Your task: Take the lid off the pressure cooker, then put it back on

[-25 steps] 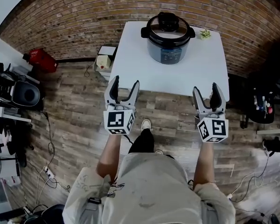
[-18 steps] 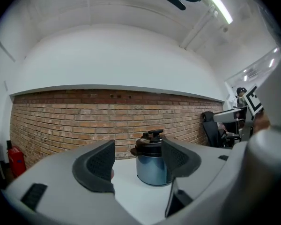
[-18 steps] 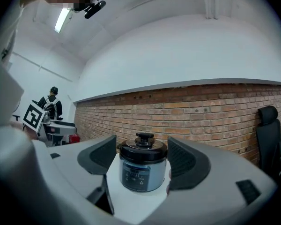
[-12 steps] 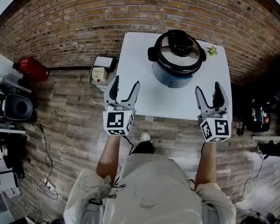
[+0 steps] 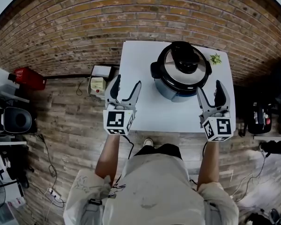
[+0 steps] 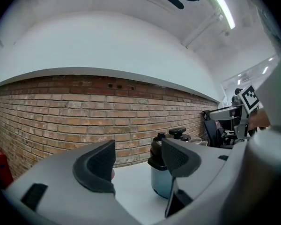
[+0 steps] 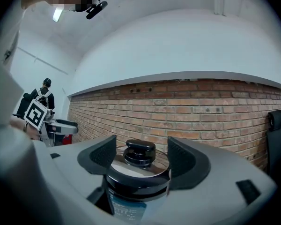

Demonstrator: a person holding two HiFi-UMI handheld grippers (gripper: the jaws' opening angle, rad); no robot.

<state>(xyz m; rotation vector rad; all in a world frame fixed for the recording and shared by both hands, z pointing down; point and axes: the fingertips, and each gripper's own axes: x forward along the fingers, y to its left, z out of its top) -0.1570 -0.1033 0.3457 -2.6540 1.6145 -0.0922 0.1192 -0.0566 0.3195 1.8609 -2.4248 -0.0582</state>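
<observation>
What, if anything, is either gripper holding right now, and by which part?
Nothing is held. The left gripper and the right gripper both have their jaws apart and empty, short of the pressure cooker, whose lid is on.

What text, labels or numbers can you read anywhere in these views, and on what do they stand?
No text can be read as words.
Pressure cooker, front panel: pale print on blue, too blurred to read.
Marker cube at the left and marker cube at the right: black-and-white square patterns only, no letters or numbers.
</observation>
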